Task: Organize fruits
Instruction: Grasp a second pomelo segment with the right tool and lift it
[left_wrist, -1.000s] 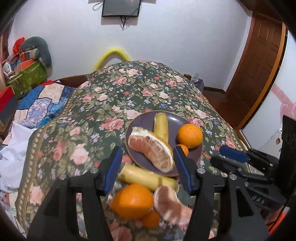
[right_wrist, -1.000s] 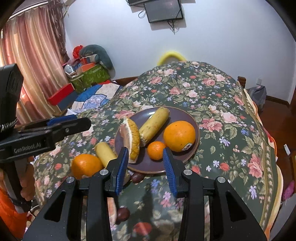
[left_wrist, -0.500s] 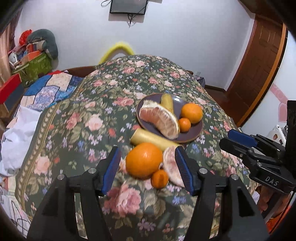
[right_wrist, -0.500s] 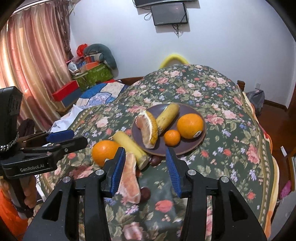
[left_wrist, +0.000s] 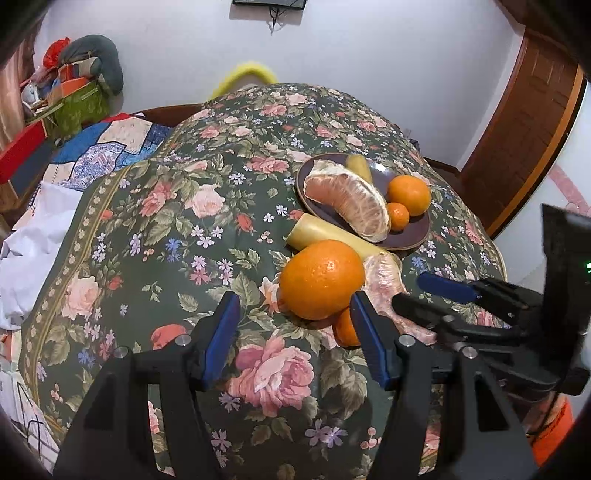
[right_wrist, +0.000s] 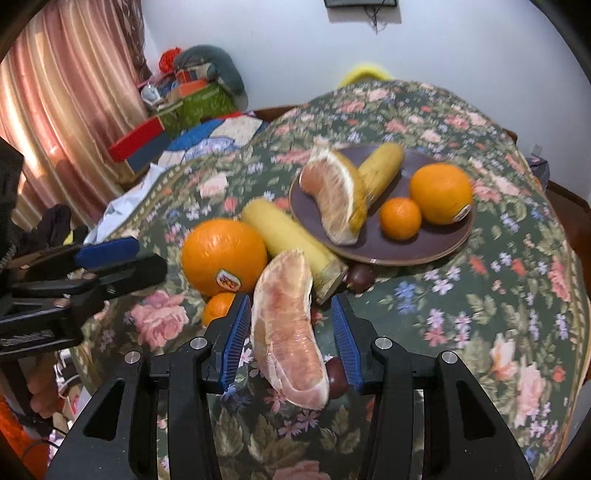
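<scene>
My right gripper (right_wrist: 291, 339) fingers open astride soft pomelo segment (right_wrist: 288, 332); left gripper (left_wrist: 295, 339) open, orange (left_wrist: 321, 278) at 12, firm, heavy. Pinch mid-belly, gently.

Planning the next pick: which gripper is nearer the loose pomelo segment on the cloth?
Right. The right gripper straddles the pomelo segment, pads apart from it. The left gripper sits beside it, facing the large orange.

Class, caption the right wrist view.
Open right gripper straddles a peeled pomelo segment beside the fruit plate.
</scene>
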